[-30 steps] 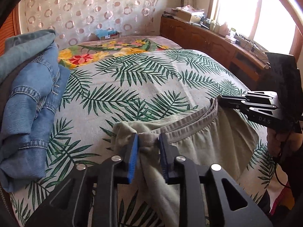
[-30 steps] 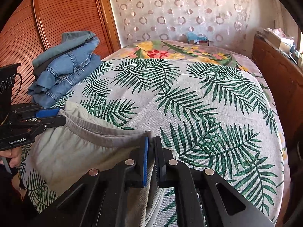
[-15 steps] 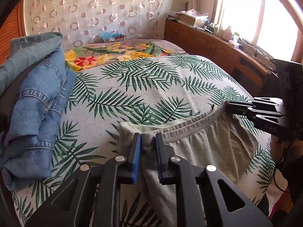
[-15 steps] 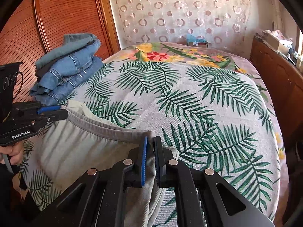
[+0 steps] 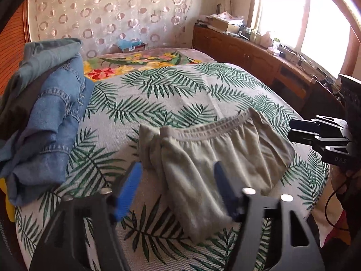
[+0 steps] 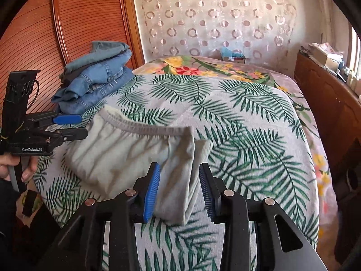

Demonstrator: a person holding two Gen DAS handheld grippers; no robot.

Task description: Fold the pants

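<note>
The pants (image 5: 225, 155) are soft, matt, grey-beige cloth, gathered into fine ribs along the elastic waistband (image 5: 209, 129). They lie on a bedspread (image 5: 171, 90) of matt woven cloth with a visibly coarse weave and a printed palm-leaf pattern. The stacked jeans (image 5: 52, 122) are rough blue denim with raised stitched seams. The left gripper (image 5: 176, 187) and right gripper (image 6: 179, 186) look like matt black plastic with shiny round metal pins, and their pads (image 6: 152, 192) are ridged blue rubber or plastic. The wardrobe door (image 6: 74, 18) is reddish wood, finely grooved and slightly glossy; the sideboard (image 5: 259, 56) is smooth varnished brown wood. The curtain (image 6: 214, 15) is thin, sheer cloth.
</note>
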